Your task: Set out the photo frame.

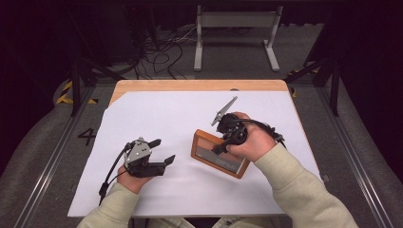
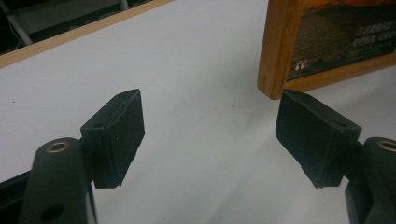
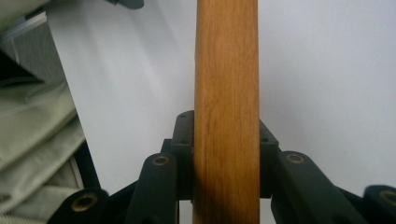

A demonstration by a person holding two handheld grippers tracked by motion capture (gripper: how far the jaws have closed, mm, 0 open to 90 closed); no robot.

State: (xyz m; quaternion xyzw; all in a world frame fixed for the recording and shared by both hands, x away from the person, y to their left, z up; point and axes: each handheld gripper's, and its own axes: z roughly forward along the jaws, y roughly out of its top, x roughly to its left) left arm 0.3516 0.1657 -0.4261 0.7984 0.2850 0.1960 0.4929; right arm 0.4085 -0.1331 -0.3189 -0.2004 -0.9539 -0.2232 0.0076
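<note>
Wooden picture frame (image 1: 219,153) lies right of centre on the white sheet (image 1: 157,118) that covers the table (image 1: 199,85), its near right end under the person's right hand (image 1: 254,142). Right gripper (image 1: 222,148) is clamped on the frame's edge: in the right gripper view both black pads press the two faces of the wood rail (image 3: 226,112), which runs up the middle of that picture and is cut off top and bottom, so the rest of the frame is out of sight there. High view hides those jaw tips behind the hand and gripper body; the grey plate (image 1: 224,111) sticks up toward the far side. Whether the frame's gripped edge is off the sheet cannot be told. Left gripper (image 1: 161,152) sits near left on the sheet, jaws spread wide with nothing between them, well apart from the frame in the high view. In the left gripper view, the frame's corner (image 2: 275,51) appears just above the right-hand pad (image 2: 313,135), without clear contact. Picture inside the frame (image 2: 345,32) is dark, its pale lettering too blurred to read. Cream sleeve (image 3: 37,140) fills the left margin of the right gripper view, blurred.
</note>
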